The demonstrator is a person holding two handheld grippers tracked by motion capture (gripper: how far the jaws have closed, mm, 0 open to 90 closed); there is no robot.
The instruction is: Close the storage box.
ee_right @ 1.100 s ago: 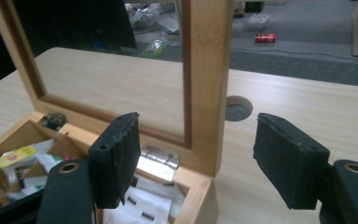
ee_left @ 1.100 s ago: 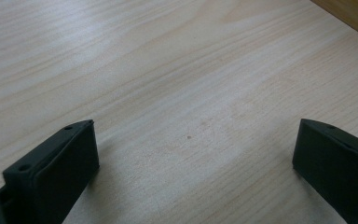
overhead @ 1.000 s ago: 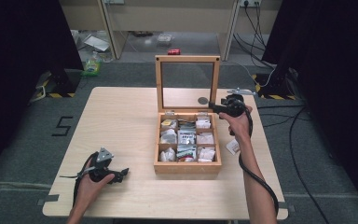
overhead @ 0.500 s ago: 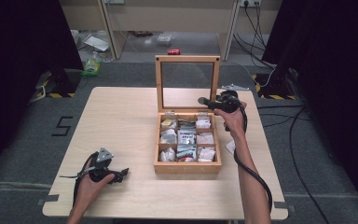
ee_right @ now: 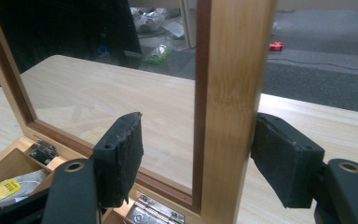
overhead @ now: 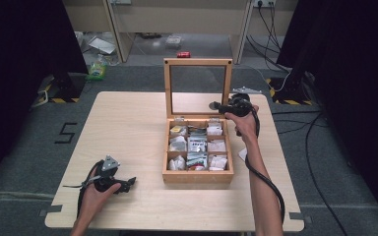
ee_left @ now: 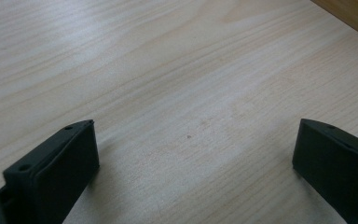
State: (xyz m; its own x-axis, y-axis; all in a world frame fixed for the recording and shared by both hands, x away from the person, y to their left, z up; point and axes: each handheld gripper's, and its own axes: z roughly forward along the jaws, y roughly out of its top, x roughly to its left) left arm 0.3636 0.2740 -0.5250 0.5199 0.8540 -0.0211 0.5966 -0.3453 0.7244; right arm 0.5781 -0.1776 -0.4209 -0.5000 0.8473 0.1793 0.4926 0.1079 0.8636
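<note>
**Q:** Looking at your box job, how far along would you say you are?

**A:** Honestly, right at the start of the lid step. Your wooden box (overhead: 198, 147) sits right of the middle of the surface (overhead: 128, 123), its glass-paned lid (overhead: 197, 86) standing upright at the back, fully open. All the compartments show packets, mostly white tea bags (overhead: 197, 145), so I'd guess the sorting part is done and closing up is what's left.

**Q:** And where are your two tools?

**A:** Your right gripper (ee_right: 196, 154) has the lid's right-hand post (ee_right: 230, 93) between its jaws. They've just been closing in a bit. The far pad looks to be touching the wood, the near one stands clearly apart over the glass, so no real pinch yet. In the high view the right gripper (overhead: 215, 105) sits at the lid's lower right corner, just above the hinges (ee_right: 156, 212).

Your left gripper (overhead: 127, 183) rests on the surface near the front left, well apart from the box, jaws wide with only bare wood between them (ee_left: 191, 135).

**Q:** So what's left?

**A:** My read: finish the squeeze on the frame, or just push it, and swing the lid down.
</note>
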